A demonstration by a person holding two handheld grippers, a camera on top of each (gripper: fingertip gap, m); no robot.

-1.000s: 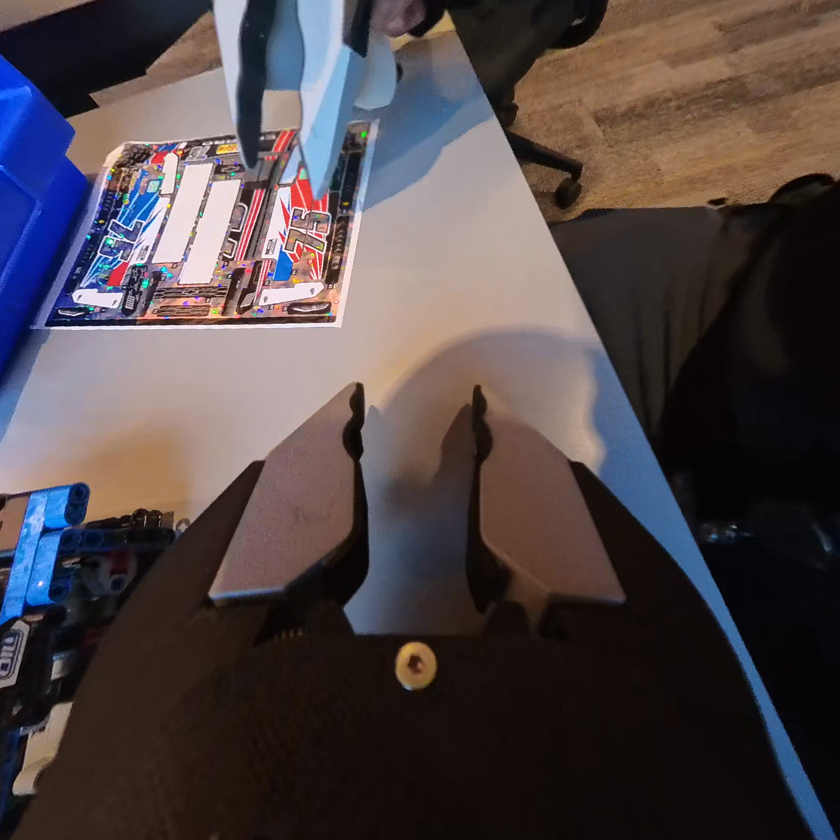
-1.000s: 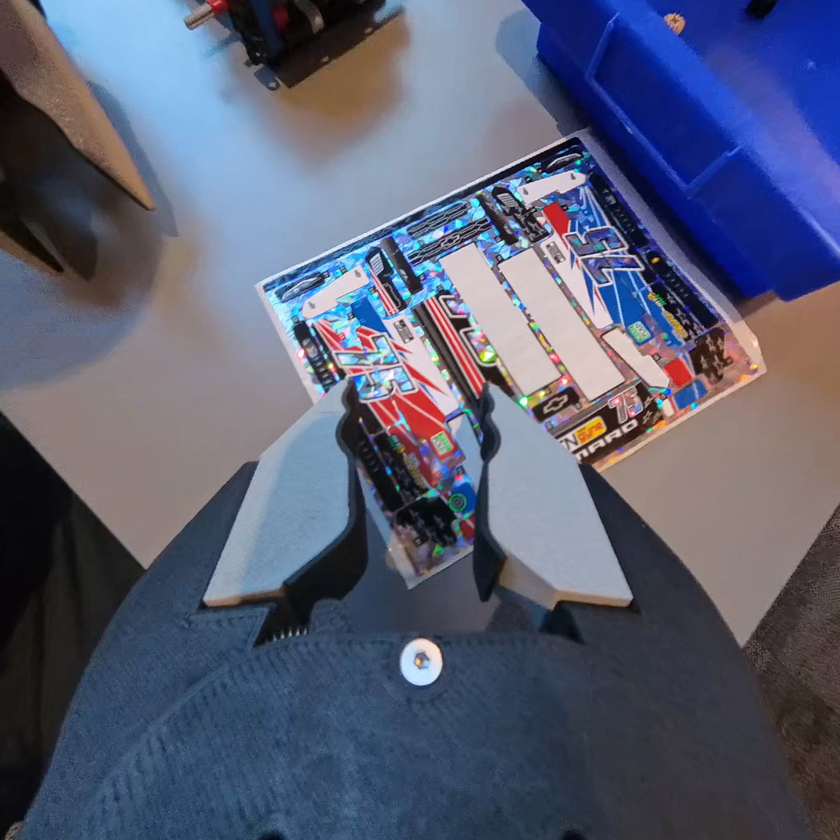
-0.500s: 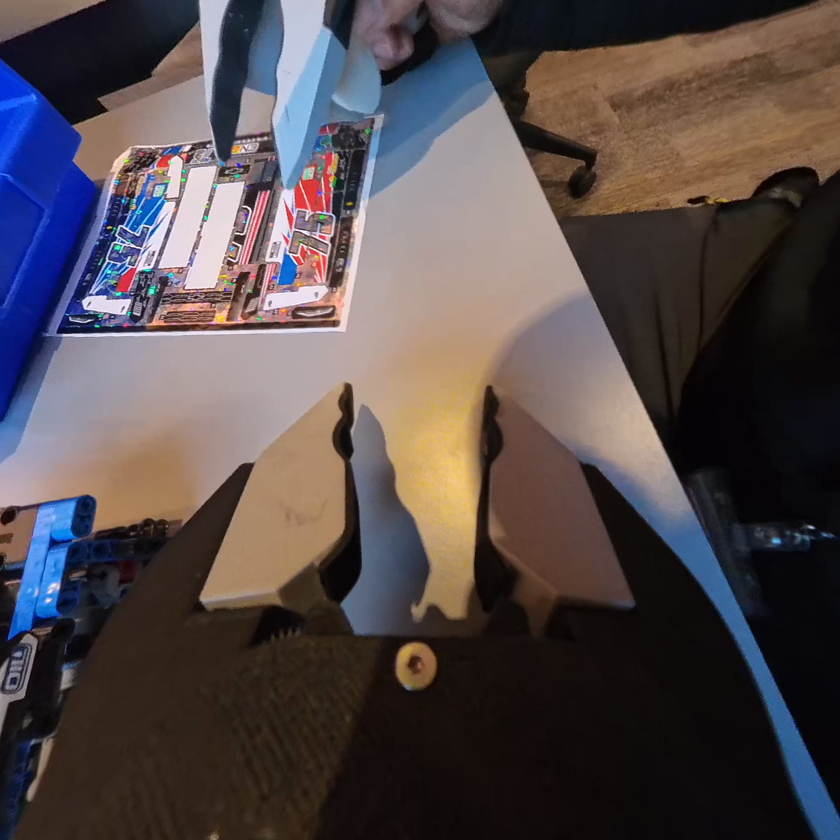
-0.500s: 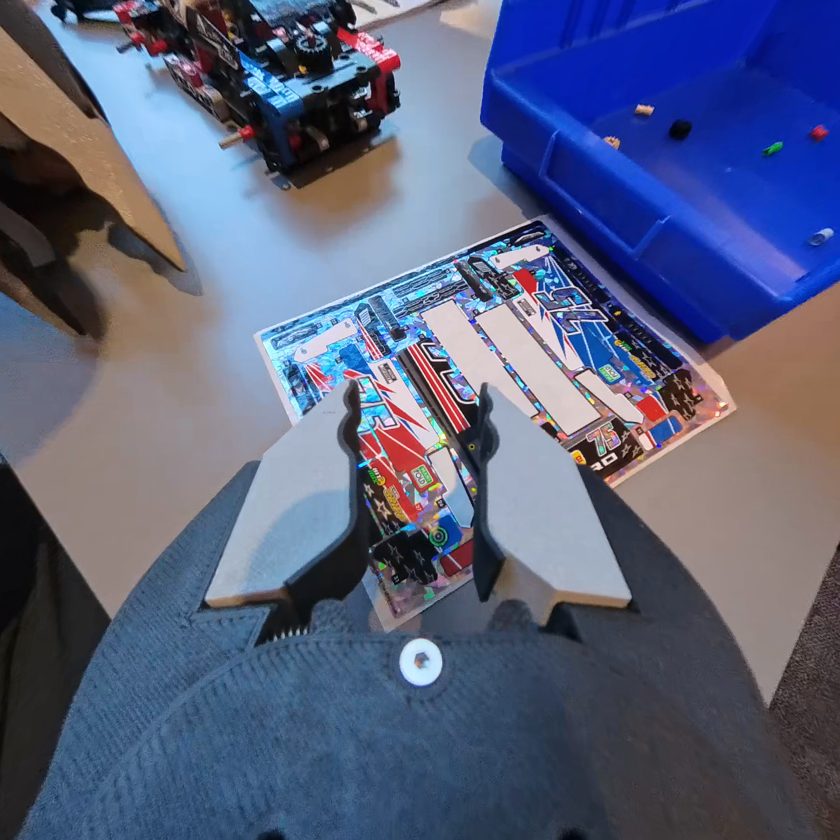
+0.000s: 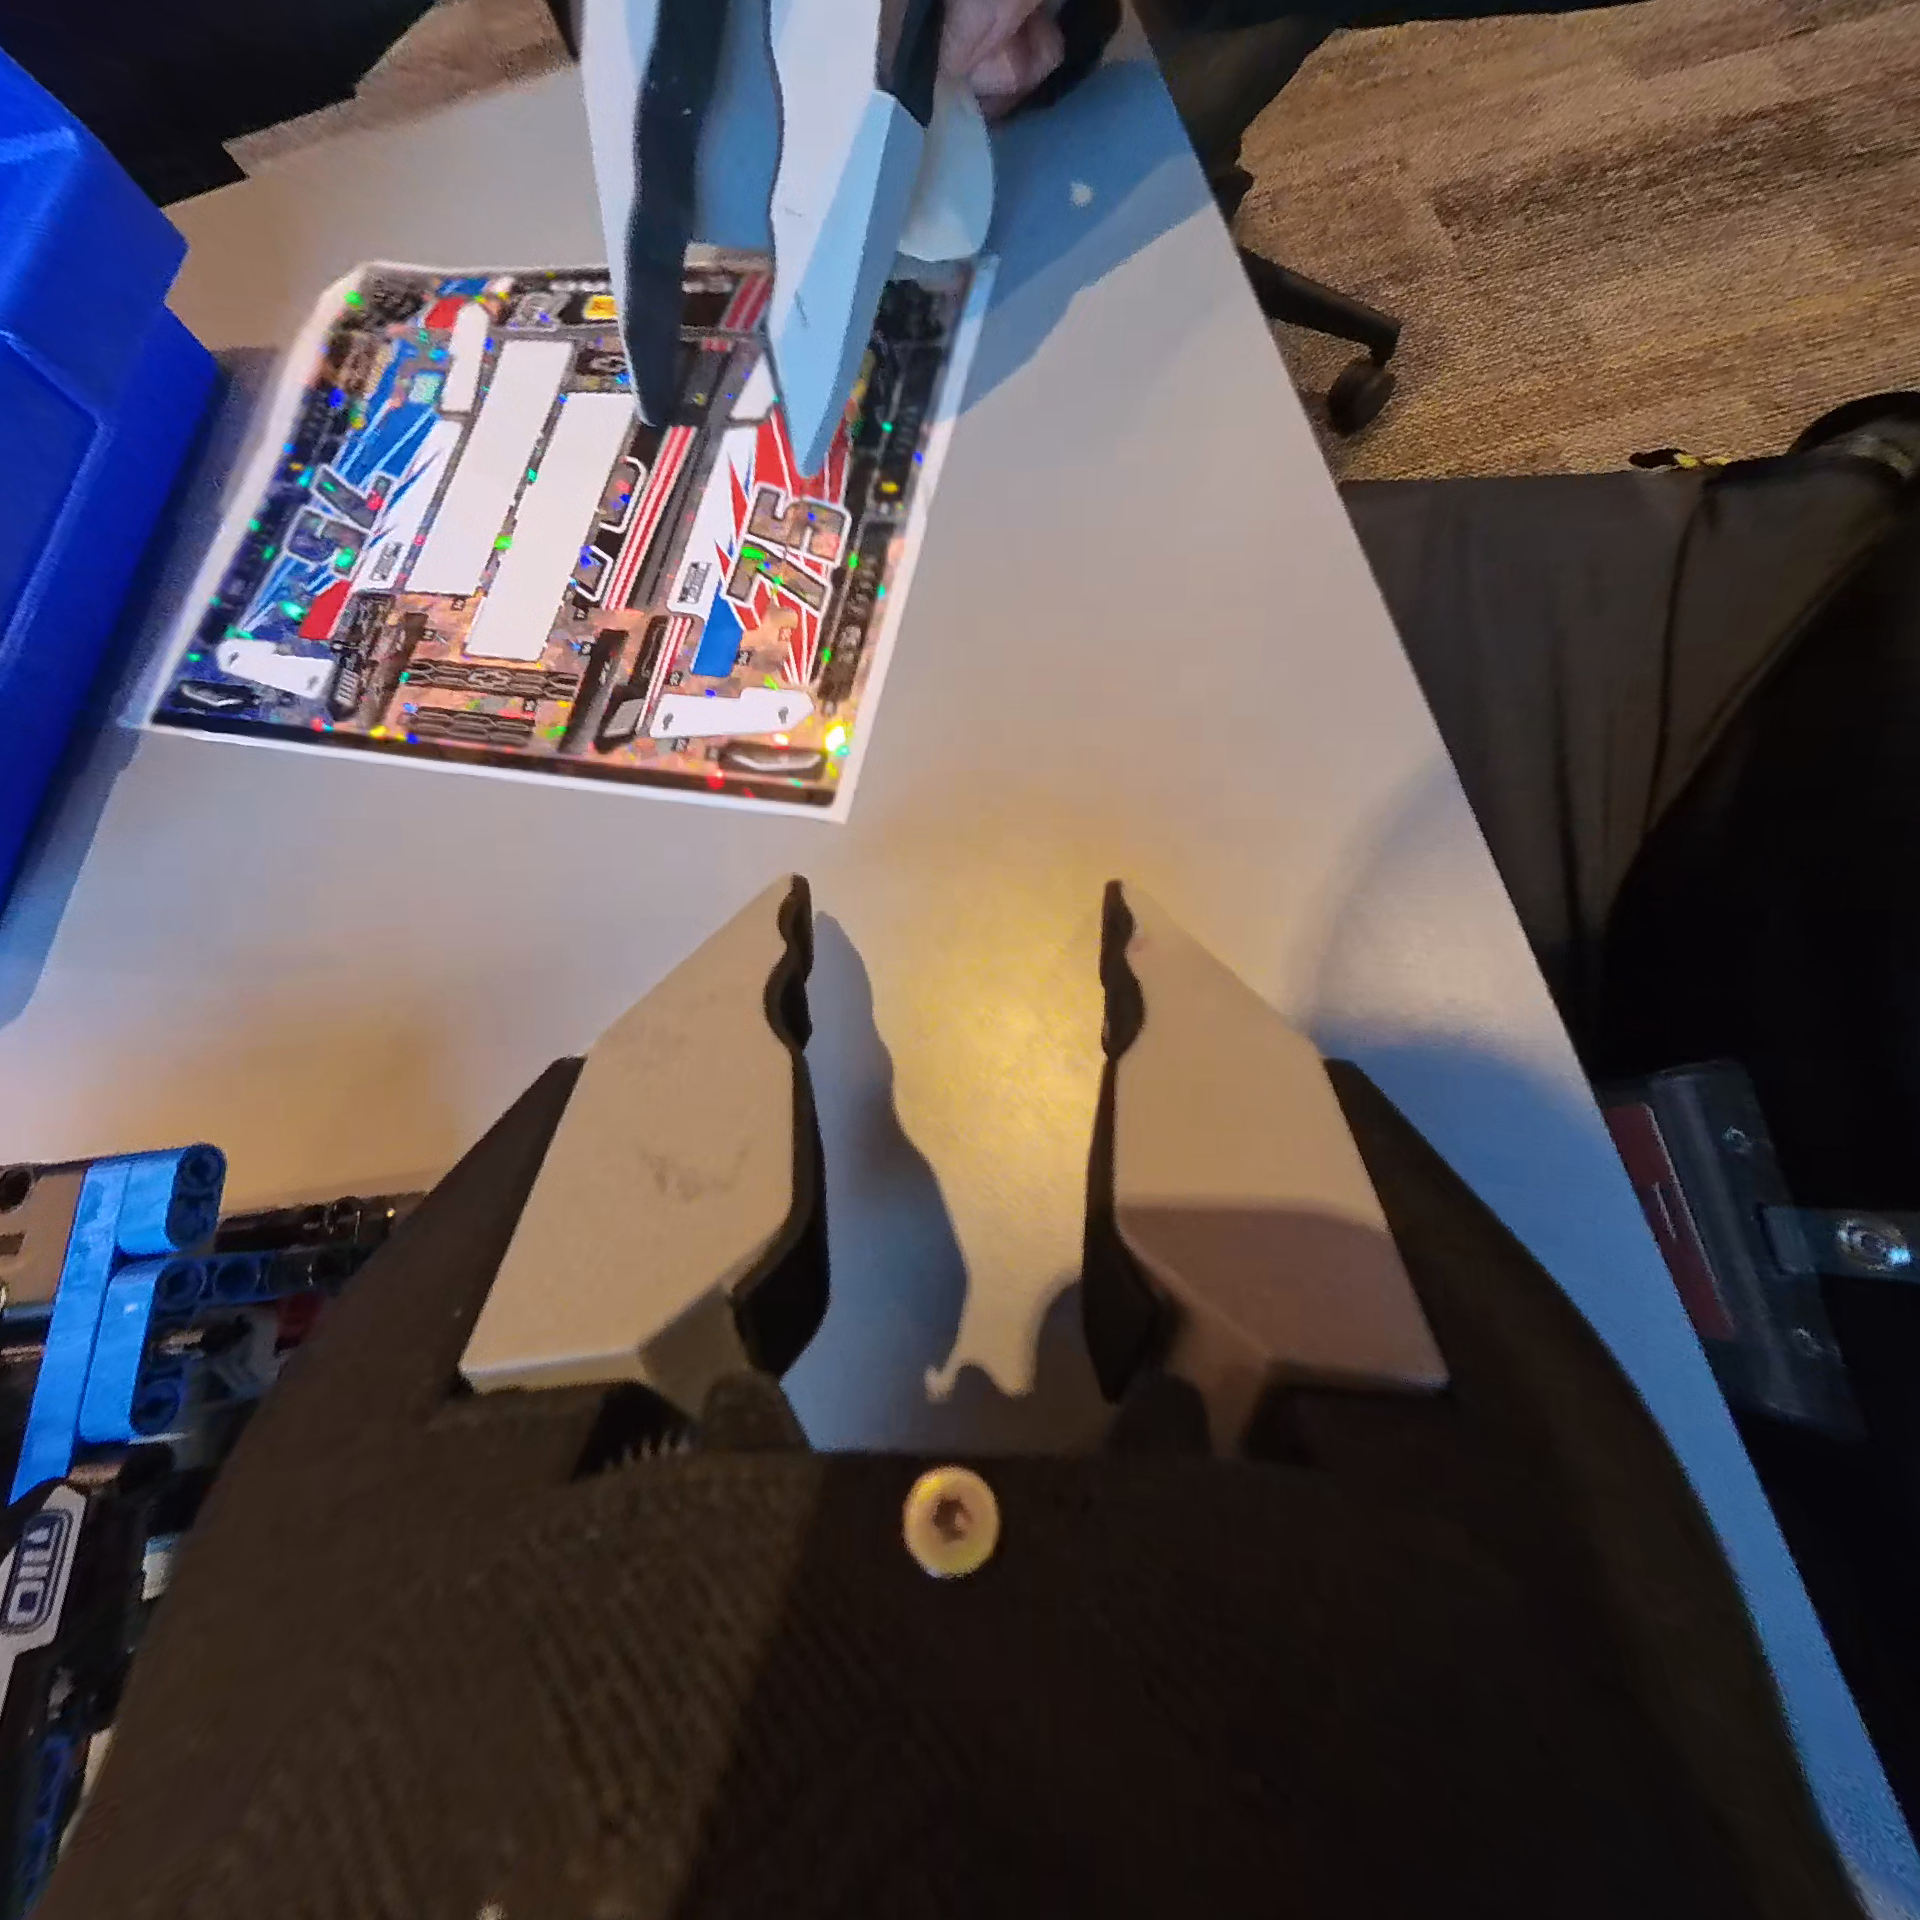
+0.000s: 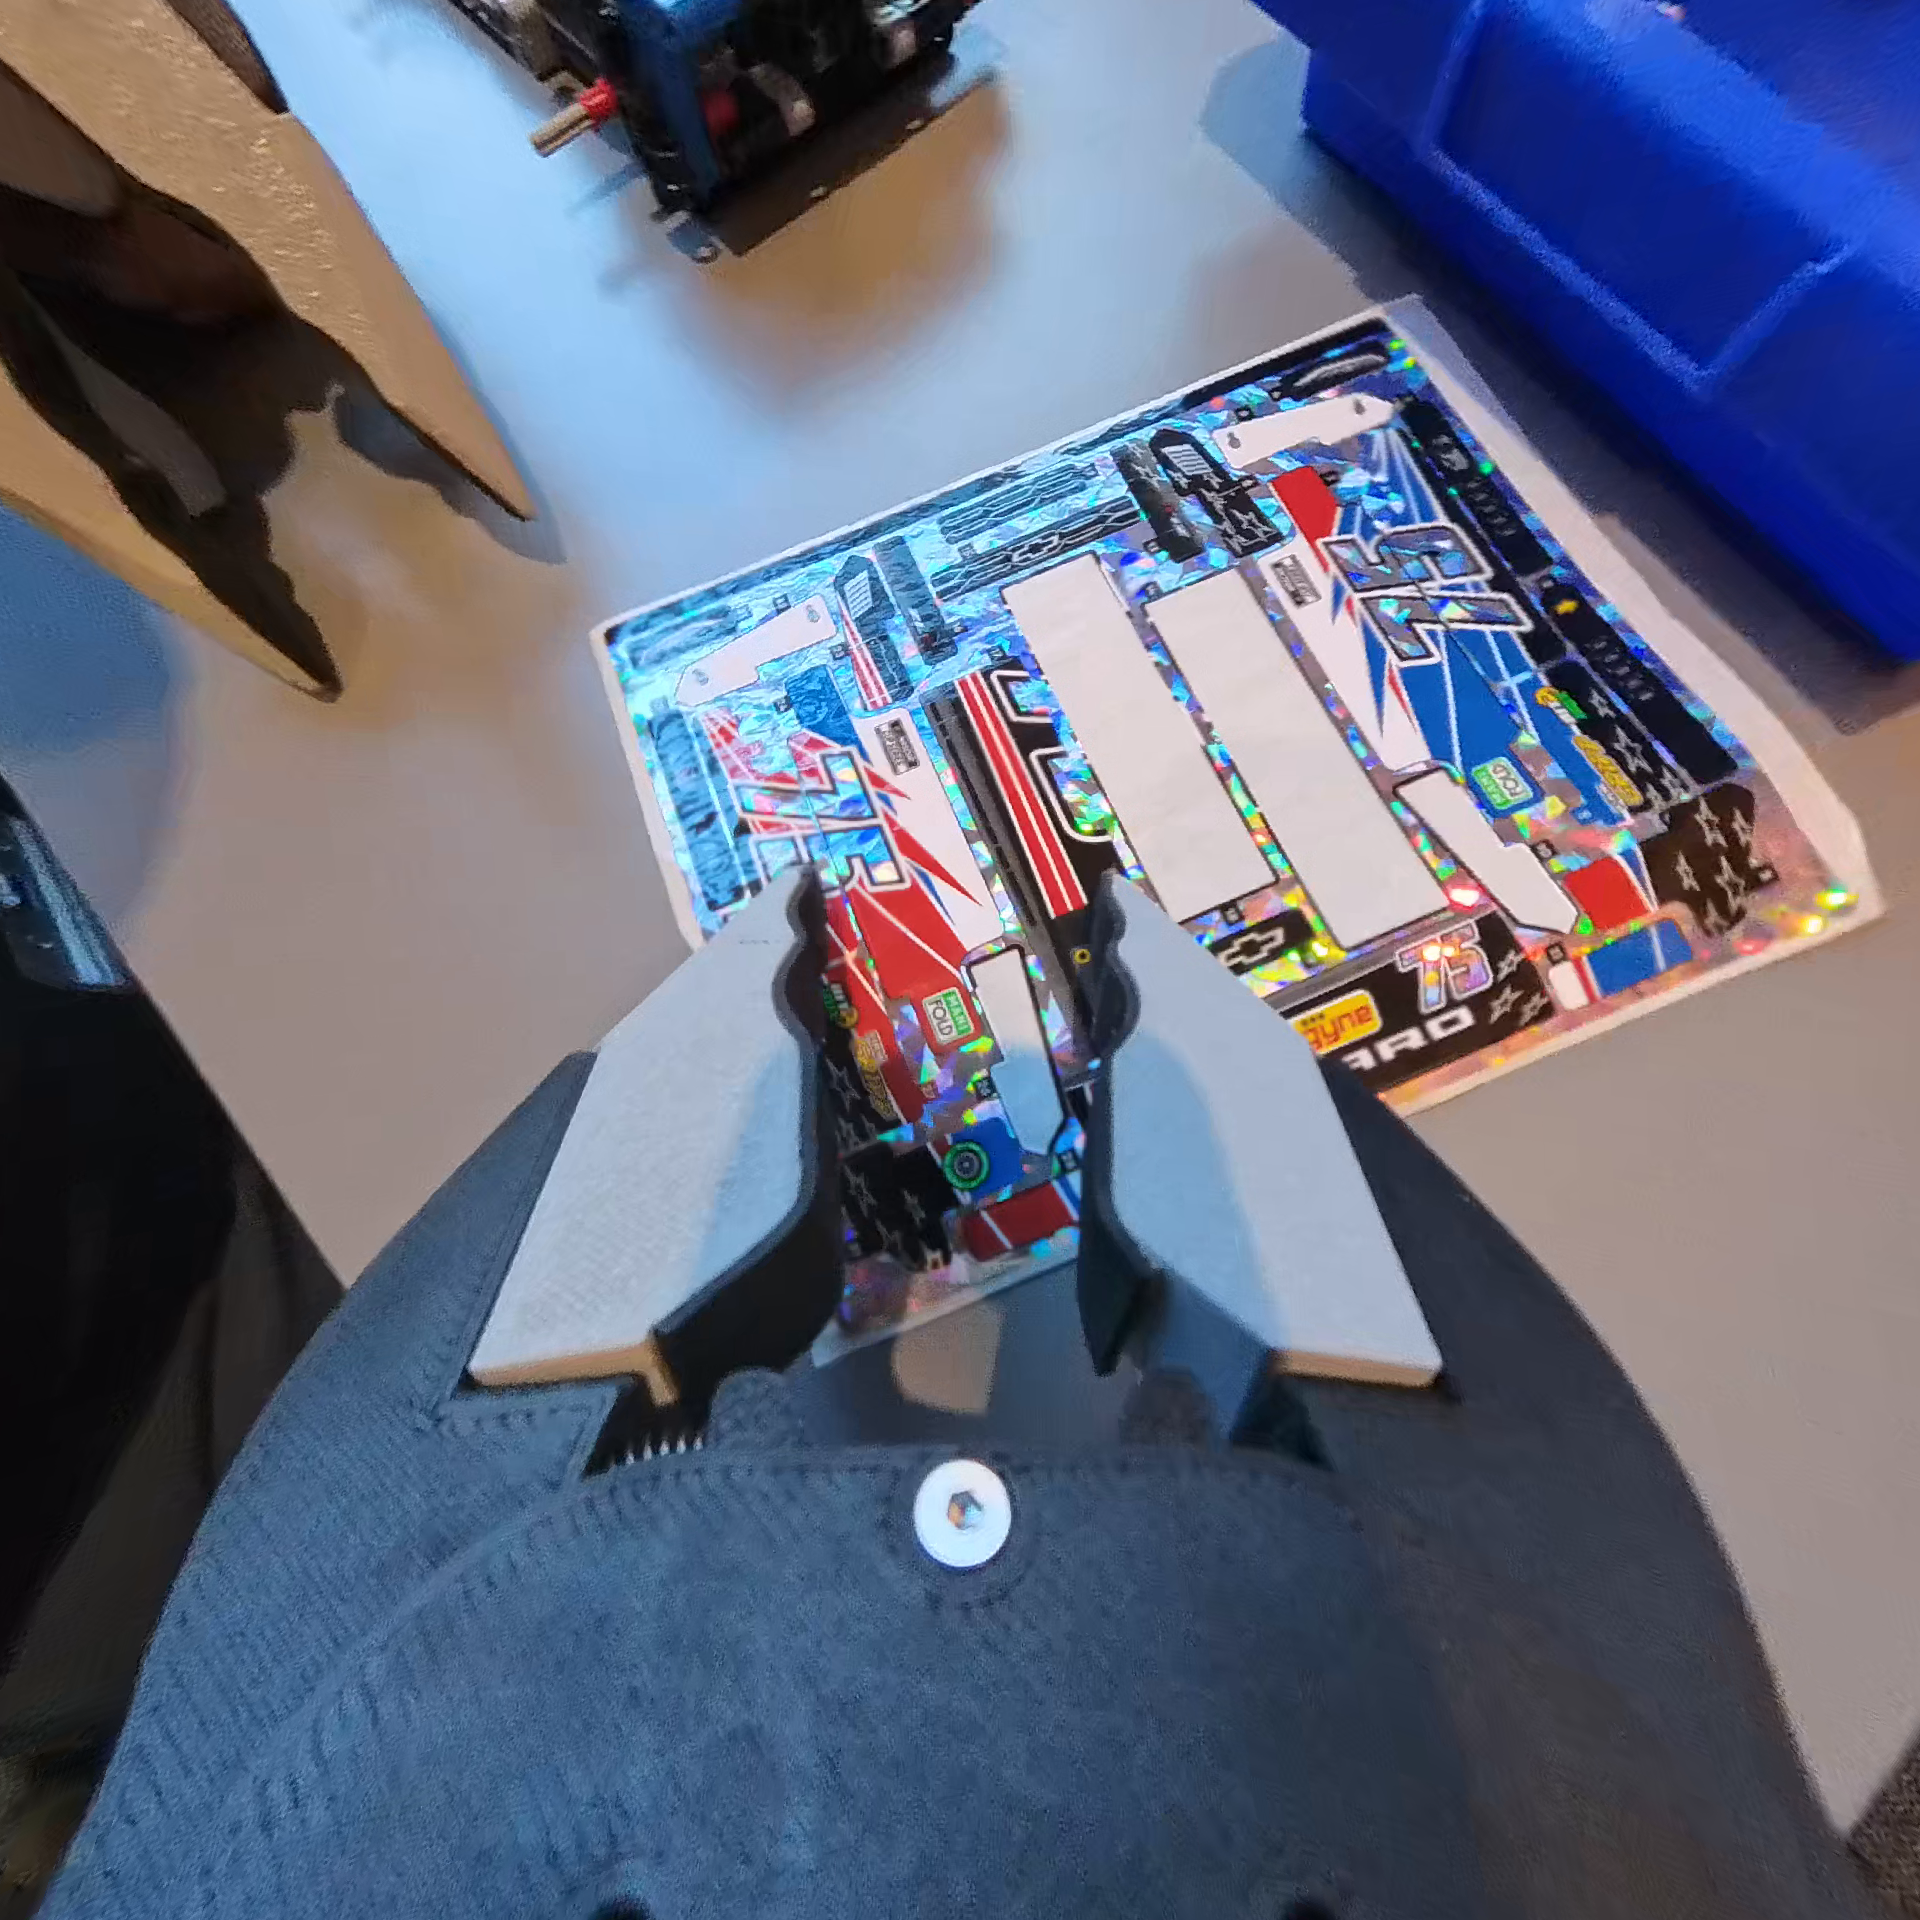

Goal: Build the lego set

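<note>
The lego model (image 6: 769, 104) sits cut off at the worktop's (image 5: 1091, 644) far edge, beside a blue bin (image 6: 1662, 239) whose inside is hidden. Both the left tool (image 5: 951, 904) and the right tool (image 6: 956, 904) are spread and empty, the right above the sticker sheet (image 6: 1247, 727).

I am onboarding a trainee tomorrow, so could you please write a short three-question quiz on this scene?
1. True or false: the left tongs grip a brick.
2. What lies flat under the right tongs?
3. The blue bin sits: A) on the sticker sheet, B) beside it, C) on the floor.

Key:
1. False; both tongs are open and empty.
2. The shiny sticker sheet on the grey table.
3. B, with the partly built lego model farther along the table.
</note>
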